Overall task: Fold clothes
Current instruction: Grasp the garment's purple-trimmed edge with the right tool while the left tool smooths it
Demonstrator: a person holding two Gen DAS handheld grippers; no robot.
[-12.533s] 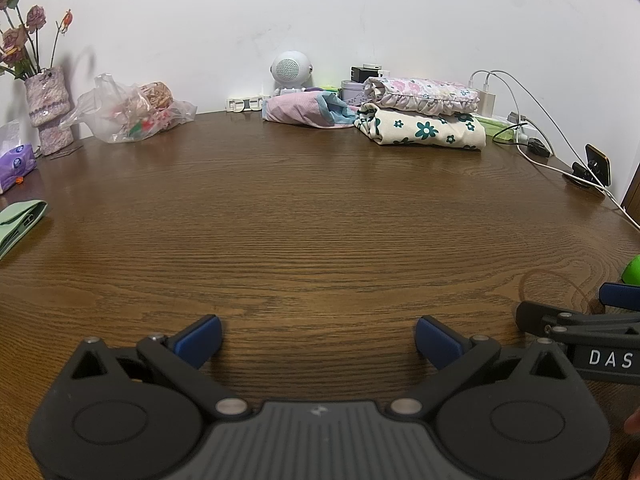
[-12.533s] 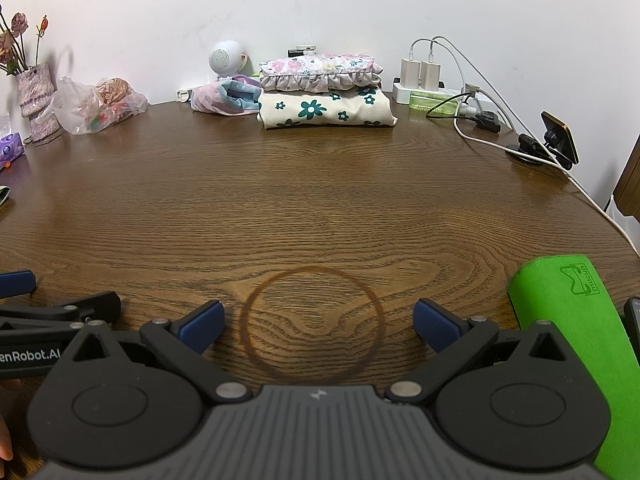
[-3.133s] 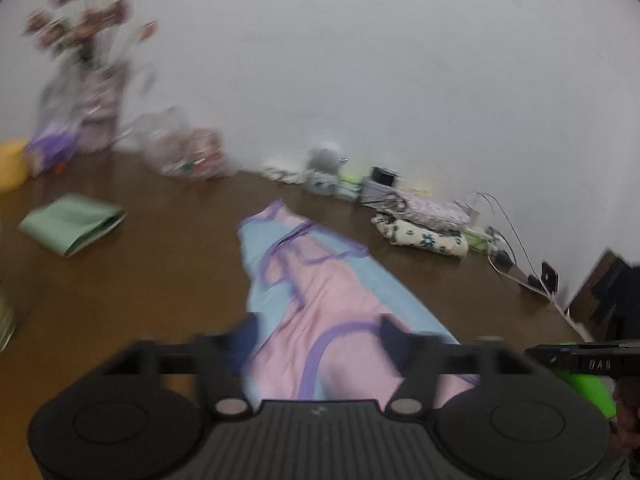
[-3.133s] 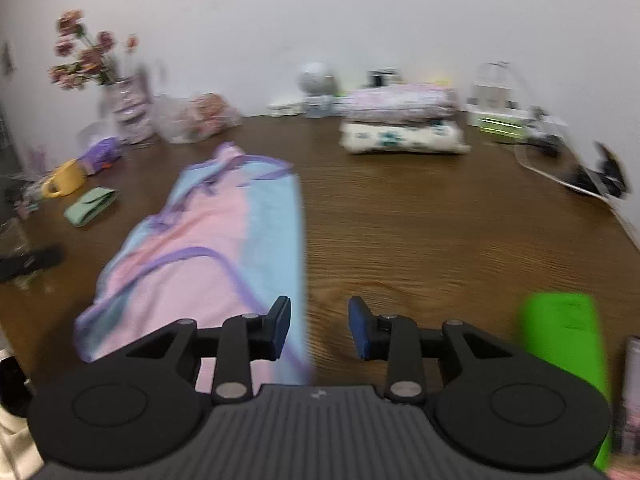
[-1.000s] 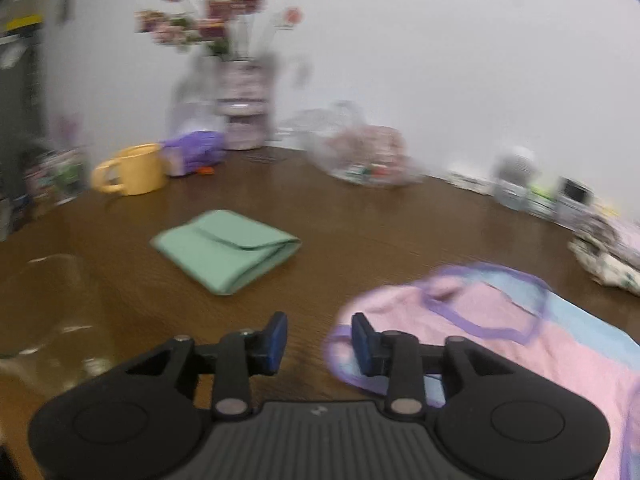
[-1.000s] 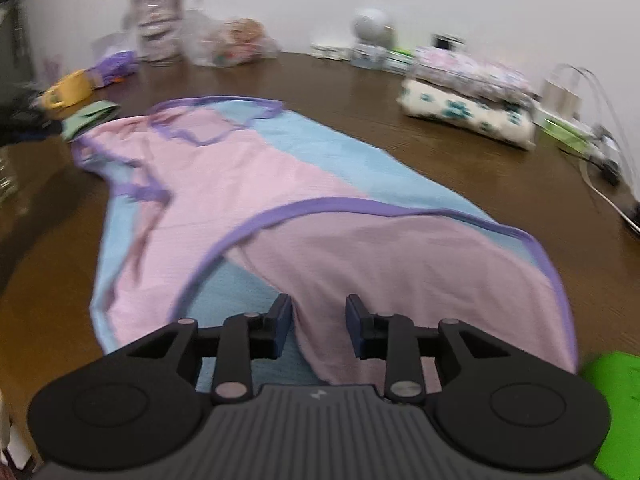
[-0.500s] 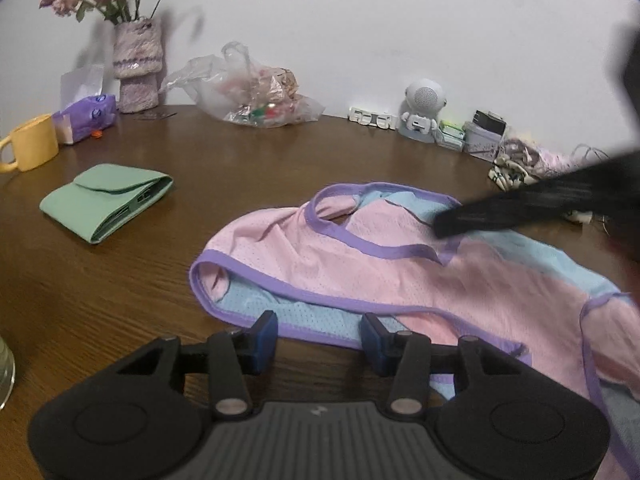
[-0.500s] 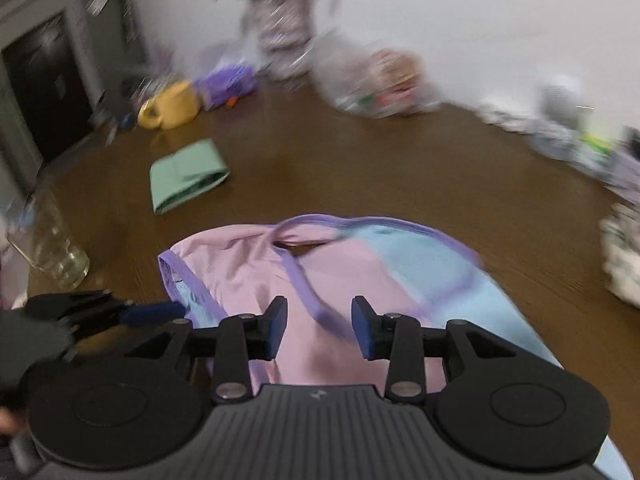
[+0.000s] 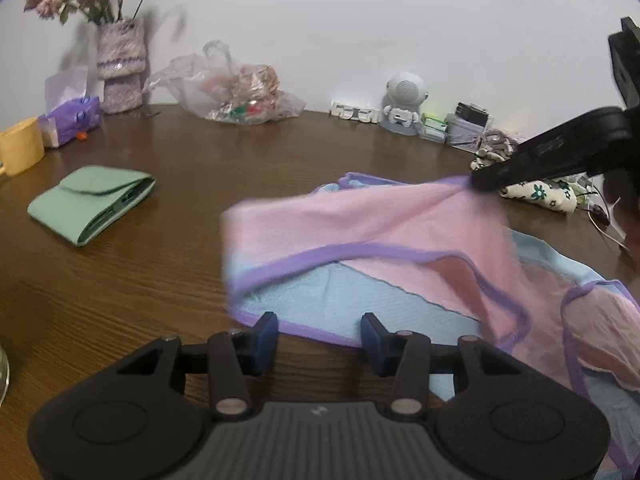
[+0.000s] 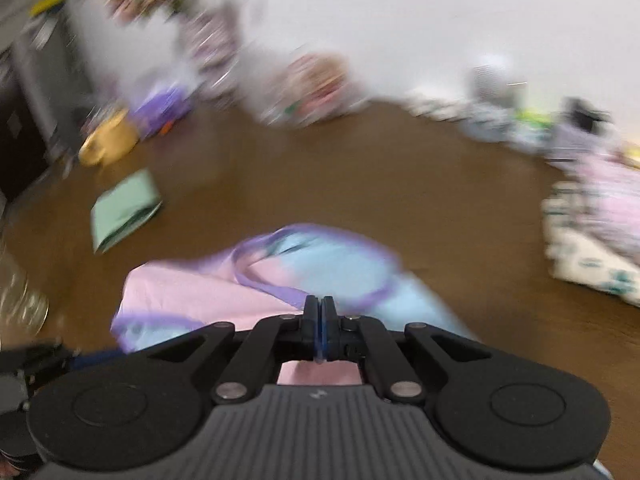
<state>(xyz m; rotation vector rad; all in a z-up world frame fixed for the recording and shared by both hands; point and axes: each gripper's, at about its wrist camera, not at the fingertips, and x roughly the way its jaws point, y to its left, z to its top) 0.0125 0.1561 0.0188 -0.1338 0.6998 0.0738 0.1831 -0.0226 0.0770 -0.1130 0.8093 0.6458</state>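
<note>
A pink and light-blue garment with purple trim [image 9: 360, 232] lies spread on the brown wooden table [image 9: 160, 280]. My right gripper [image 10: 319, 316] is shut on the garment's purple-trimmed edge and lifts the pink layer; in the left wrist view its black fingers [image 9: 532, 160] show pinching that raised edge. My left gripper [image 9: 319, 334] is open and empty, low over the table at the garment's near light-blue hem. The right wrist view is motion-blurred; the garment [image 10: 248, 292] shows there below the shut fingers.
A folded green cloth [image 9: 92, 204] lies at the left. A yellow mug [image 9: 18, 152], purple pouch [image 9: 72, 118], vase of flowers [image 9: 120, 68], plastic bag [image 9: 236, 96], small white robot figure [image 9: 404, 104] and a stack of folded floral clothes [image 9: 536, 188] line the far edge.
My right gripper has closed on the garment's edge and lifted it toward the right, folding the pink layer over. My left gripper has stayed open at the near hem.
</note>
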